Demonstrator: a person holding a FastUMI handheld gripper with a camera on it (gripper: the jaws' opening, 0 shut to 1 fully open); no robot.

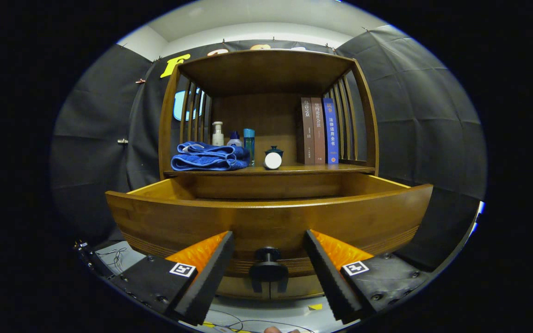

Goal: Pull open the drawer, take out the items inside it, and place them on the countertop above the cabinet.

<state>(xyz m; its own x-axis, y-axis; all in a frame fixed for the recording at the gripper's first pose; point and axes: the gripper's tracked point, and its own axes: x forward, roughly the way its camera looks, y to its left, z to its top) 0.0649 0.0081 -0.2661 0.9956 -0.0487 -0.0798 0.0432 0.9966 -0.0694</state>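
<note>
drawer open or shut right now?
Open. The curved wooden drawer stands pulled out from the cabinet, side walls and inner cavity exposed. The open gripper flanks the round black knob, untouched.

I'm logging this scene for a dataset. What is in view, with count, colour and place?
Cabinet: one, brown wood, ahead.
Drawer: one, brown, pulled open below the countertop; inside hidden.
Knob: one, black, on the drawer front, between the fingers.
Towel: one, blue, folded, countertop left.
Bottles: three, white, white-blue, teal, behind the towel.
Jar: one, dark lid, white body, countertop centre.
Books: three, two brown, one blue, upright, countertop right.
Cables: thin, on the floor.
Gripper: one, open, fingers either side of the knob, apart from it.
</note>
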